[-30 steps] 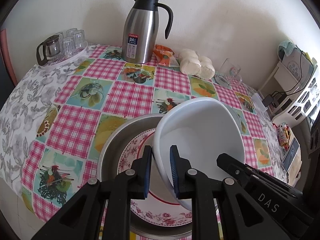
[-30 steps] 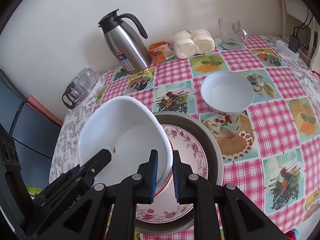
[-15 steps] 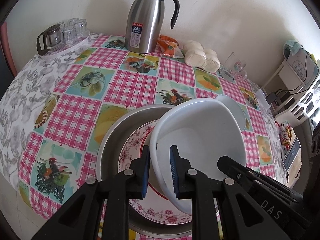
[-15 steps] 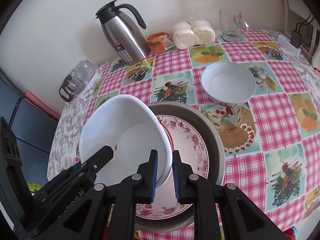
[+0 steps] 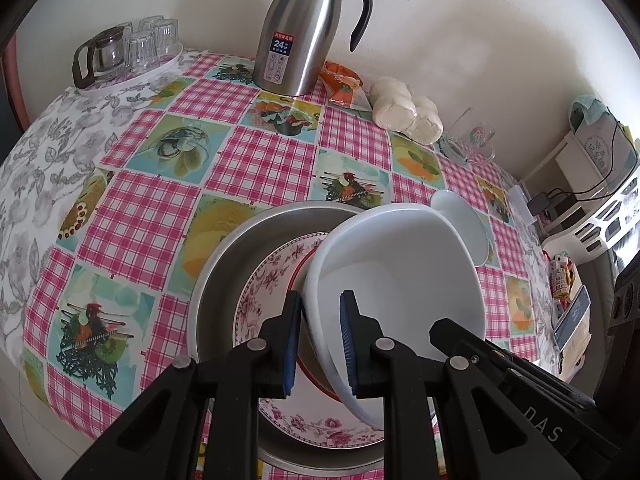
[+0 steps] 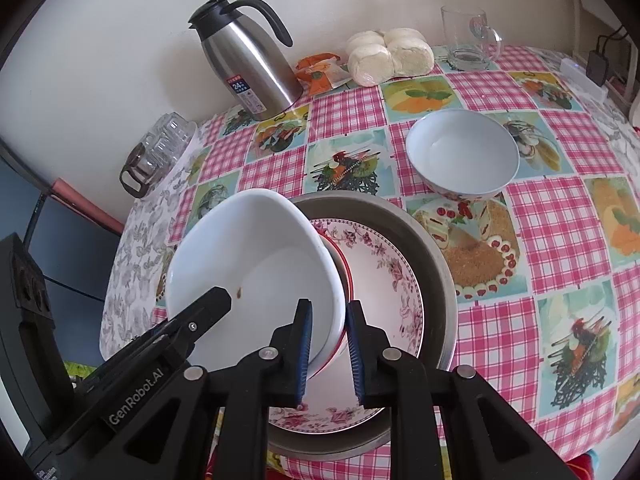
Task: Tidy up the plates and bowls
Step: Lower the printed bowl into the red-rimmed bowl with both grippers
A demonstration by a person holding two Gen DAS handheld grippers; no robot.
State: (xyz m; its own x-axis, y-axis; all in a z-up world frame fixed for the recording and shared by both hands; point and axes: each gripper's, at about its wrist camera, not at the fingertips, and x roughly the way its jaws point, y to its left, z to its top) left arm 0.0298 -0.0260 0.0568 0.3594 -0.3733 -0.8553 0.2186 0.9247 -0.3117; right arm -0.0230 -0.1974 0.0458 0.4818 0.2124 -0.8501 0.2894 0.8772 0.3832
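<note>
A large white bowl (image 5: 400, 280) (image 6: 260, 264) hangs tilted over a metal basin (image 5: 240, 248) (image 6: 436, 264). In the basin lie a floral plate (image 5: 272, 280) (image 6: 384, 272) and, on it, a red-rimmed plate (image 6: 347, 276). My left gripper (image 5: 320, 298) is shut on the bowl's left rim. My right gripper (image 6: 329, 306) straddles the opposite rim; its jaws are opening and the pads stand slightly off the wall. The bowl's lower edge sits close over the red-rimmed plate. A smaller white bowl (image 6: 460, 152) (image 5: 468, 220) stands on the cloth behind the basin.
Along the wall stand a steel thermos jug (image 5: 304, 36), a tray of glasses with a glass pot (image 5: 128, 52), an orange packet (image 6: 320, 72), wrapped buns (image 6: 388, 56) and a glass mug (image 6: 468, 40). A white shelf with cables (image 5: 592, 184) stands off the table's right side.
The right gripper's jaws have widened a little around the bowl's rim. The bowl and the left gripper have hardly shifted.
</note>
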